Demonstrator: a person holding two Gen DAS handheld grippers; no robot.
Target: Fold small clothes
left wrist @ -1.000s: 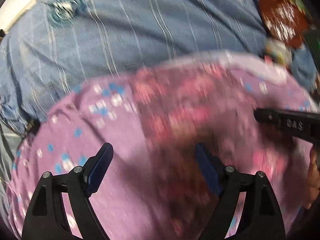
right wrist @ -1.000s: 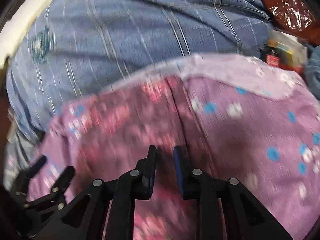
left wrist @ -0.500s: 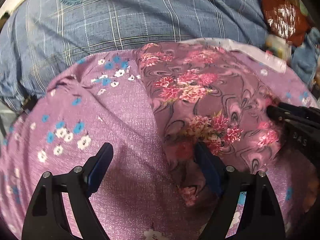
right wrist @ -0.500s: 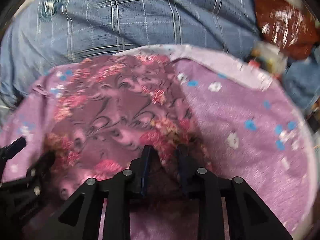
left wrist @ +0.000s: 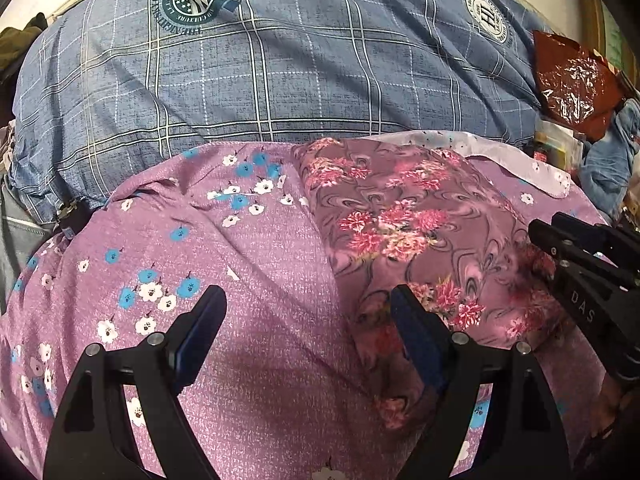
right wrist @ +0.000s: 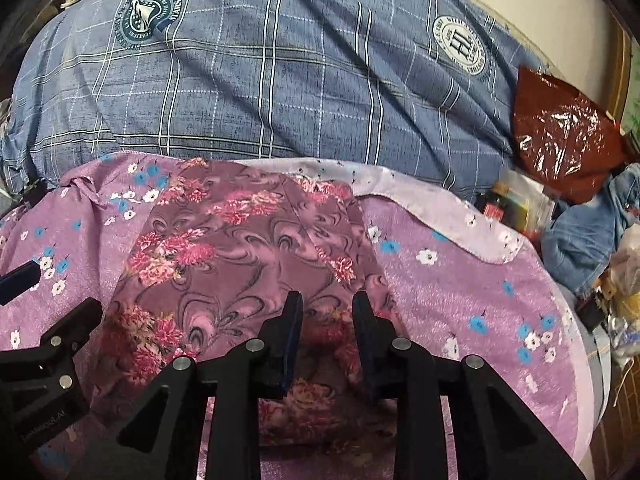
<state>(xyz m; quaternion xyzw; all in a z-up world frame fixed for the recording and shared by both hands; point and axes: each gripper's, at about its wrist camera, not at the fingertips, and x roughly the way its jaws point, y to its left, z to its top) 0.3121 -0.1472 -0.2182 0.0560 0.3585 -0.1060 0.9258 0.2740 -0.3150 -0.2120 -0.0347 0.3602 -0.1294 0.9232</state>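
A small mauve garment (left wrist: 400, 216) (right wrist: 240, 248) printed with pink flowers lies spread on a purple blanket (left wrist: 240, 260) (right wrist: 460, 280) with blue and white blossoms. My left gripper (left wrist: 307, 294) is open wide over the blanket, its right finger at the garment's left edge. My right gripper (right wrist: 328, 300) hovers over the garment's near right part. Its jaws stand narrow and are closing, with garment fabric showing in the gap and no pad pressing on it. Each gripper shows in the other's view: the right gripper (left wrist: 580, 256) and the left gripper (right wrist: 54, 294).
Blue plaid bedding (left wrist: 280, 80) (right wrist: 280, 80) with round badges rises behind the blanket. At the far right sit a shiny red-brown bag (right wrist: 560, 132), a denim piece (right wrist: 588, 232) and small clutter beyond the blanket's edge.
Both views went from blurred to sharp as the grippers drew back along the blanket, showing more of the garment and plaid bedding. The right jaws stand a little wider than a second ago.
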